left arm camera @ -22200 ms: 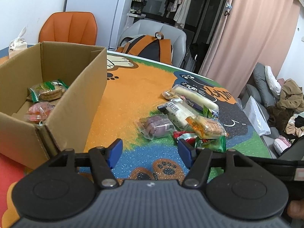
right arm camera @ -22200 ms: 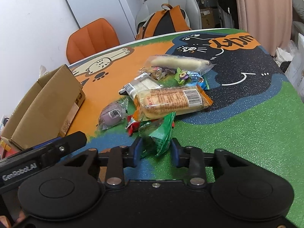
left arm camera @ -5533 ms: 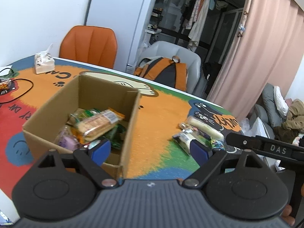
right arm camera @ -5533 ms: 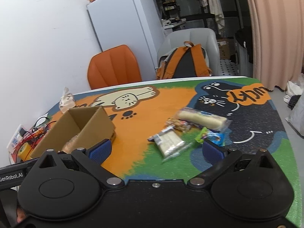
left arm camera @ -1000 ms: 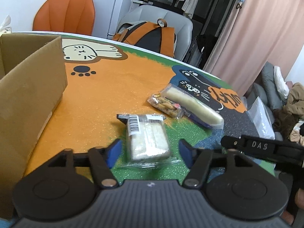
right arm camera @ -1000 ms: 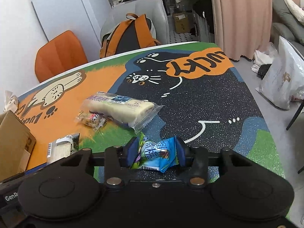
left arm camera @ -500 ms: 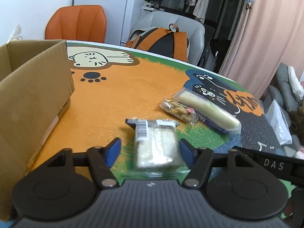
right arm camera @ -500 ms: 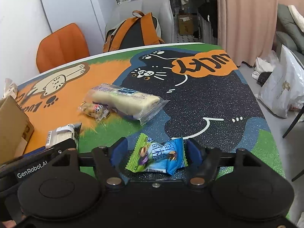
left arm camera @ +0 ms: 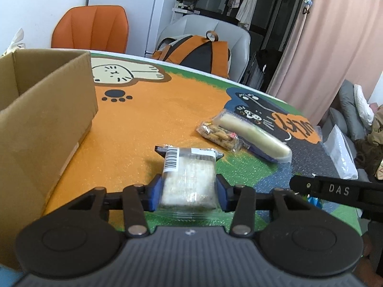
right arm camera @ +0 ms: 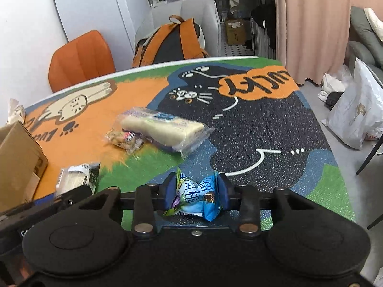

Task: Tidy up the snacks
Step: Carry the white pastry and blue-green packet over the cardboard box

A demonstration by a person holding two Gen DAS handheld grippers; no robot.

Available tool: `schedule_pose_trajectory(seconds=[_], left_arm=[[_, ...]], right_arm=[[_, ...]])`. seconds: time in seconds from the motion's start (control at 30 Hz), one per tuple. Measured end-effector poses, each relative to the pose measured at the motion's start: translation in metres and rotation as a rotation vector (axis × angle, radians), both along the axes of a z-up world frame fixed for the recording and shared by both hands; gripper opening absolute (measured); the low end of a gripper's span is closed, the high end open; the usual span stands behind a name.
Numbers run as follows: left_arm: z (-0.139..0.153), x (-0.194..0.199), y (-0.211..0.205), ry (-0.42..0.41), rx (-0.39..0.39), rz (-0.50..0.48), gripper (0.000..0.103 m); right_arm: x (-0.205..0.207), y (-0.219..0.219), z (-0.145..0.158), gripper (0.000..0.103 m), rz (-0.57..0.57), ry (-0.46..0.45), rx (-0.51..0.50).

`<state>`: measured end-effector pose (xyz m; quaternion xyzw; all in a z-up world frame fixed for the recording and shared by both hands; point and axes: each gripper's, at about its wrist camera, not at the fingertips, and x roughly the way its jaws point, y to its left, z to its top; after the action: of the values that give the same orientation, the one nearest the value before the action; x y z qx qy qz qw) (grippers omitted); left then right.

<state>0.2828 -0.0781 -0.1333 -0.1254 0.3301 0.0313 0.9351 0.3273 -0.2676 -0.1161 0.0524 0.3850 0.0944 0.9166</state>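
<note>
Both claws have just been closing, each with a snack between its pads. Left gripper (left arm camera: 188, 192) pinches the clear rice-cake pack (left arm camera: 188, 179) by its sides; the pack's long axis runs straight away from the camera, barcode end farthest. Right gripper (right arm camera: 196, 191) squeezes the blue candy bag (right arm camera: 199, 197) crosswise, its ends toward the pads. Farther off on the table mat (right arm camera: 263, 131) lie the peanut packet (right arm camera: 124, 140) and the long bread roll (right arm camera: 162, 129), angled diagonally. Leftward stands the cardboard box (left arm camera: 43, 124).

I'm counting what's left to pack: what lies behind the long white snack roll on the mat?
In the right wrist view, the long white roll has only bare mat behind it. The small peanut pack lies against its near side. Anything beneath the roll is covered.
</note>
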Motion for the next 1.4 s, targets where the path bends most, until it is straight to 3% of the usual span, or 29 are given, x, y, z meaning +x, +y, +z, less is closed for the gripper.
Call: schedule_pose_trajectory(seconds=[0.83,1.4], left_arm=[[0.074,-0.053,0.028,-0.123,-0.020,0.017,0.045],[0.111,-0.099,0.075,-0.175,-0.005,0.104,0.045]], right_arm=[[-0.034,0.034,0.061,0.036,0.077,-0.115,0.075],[-0.061,0.086,0.090,0.036,0.184,-0.168,0.102]])
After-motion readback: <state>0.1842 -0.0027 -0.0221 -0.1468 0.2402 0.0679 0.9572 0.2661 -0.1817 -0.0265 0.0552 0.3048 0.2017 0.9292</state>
